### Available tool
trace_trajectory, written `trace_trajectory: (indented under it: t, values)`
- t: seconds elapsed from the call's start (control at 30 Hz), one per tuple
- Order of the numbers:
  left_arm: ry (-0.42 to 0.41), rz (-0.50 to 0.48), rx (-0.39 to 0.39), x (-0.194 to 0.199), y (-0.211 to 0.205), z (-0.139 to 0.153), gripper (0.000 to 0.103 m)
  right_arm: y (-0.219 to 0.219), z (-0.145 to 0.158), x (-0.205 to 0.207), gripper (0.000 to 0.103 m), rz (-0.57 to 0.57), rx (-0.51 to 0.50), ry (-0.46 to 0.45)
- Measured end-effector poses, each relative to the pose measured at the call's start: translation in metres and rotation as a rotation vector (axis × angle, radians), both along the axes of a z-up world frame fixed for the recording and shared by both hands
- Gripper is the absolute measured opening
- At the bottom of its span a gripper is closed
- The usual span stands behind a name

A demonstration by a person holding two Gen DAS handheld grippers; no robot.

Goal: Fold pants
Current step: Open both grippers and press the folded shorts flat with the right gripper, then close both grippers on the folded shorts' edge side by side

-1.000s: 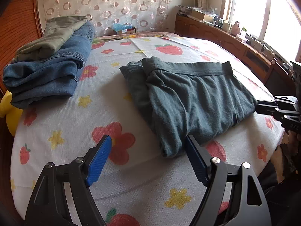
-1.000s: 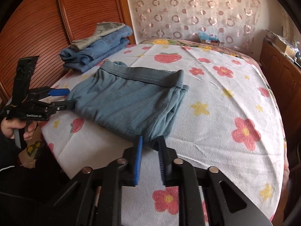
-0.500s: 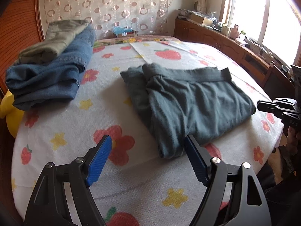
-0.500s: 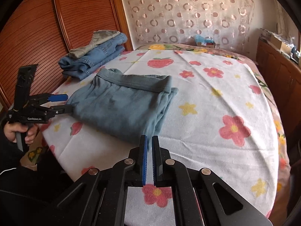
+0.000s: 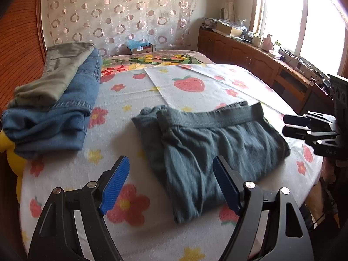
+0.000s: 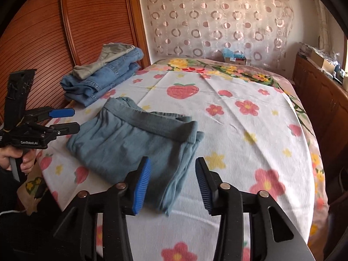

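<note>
So the grey-green pants [image 5: 208, 148] are lying folded into a chunky rectangle on the bed [image 6: 250, 130], close to the near edge, waistband facing the far end where the patterned curtain [image 6: 217, 21] hangs. Left tool [image 5: 170, 184] is wide open with nothing in it — its blue pads sit either side of the folded corner nearest it, above the fabric and not pressing on it as far as I can tell. Right tool [image 6: 171, 184] is on the opposite side of the pants; its jaws are opening right now, and the narrow end of the fold shows in the gap between them, but the pads aren't pinching it. From the right wrist view you can see a hand [image 6: 15, 158] gripping the left tool's handle off the bed's left edge. At the far left corner of the bed there's a stack of folded jeans [image 5: 54, 117] with an olive pair [image 5: 56, 74] on top, well apart from the pants.
</note>
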State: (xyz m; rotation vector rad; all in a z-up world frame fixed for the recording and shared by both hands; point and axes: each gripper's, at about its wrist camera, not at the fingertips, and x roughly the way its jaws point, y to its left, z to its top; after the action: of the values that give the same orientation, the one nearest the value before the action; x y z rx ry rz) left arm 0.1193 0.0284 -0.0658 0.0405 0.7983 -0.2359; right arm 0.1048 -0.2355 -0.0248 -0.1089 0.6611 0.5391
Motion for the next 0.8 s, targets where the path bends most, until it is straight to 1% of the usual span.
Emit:
trace_trajectory:
  t: [0.1, 0.2, 0.3, 0.43, 0.7, 0.8]
  values:
    - [0.007, 0.007, 0.000, 0.012, -0.001, 0.001, 0.080, 0.005, -0.005, 0.017, 0.048, -0.015, -0.004, 0.035]
    - [0.019, 0.009, 0.007, 0.023, -0.002, -0.001, 0.080, 0.010, -0.010, 0.030, 0.048, -0.032, -0.025, 0.050]
    - [0.028, 0.009, 0.020, 0.033, -0.003, -0.002, 0.080, 0.012, -0.012, 0.039, 0.049, -0.040, -0.019, 0.070]
    - [0.034, 0.008, 0.025, 0.043, -0.001, -0.004, 0.080, 0.019, -0.017, 0.050, 0.049, -0.044, -0.035, 0.085]
    - [0.069, 0.004, 0.009, 0.068, 0.009, -0.014, 0.080, 0.021, -0.021, 0.070, 0.050, -0.061, -0.030, 0.123]
    - [0.097, -0.006, -0.007, 0.079, 0.013, -0.021, 0.080, 0.024, -0.021, 0.076, 0.050, -0.062, -0.033, 0.127]
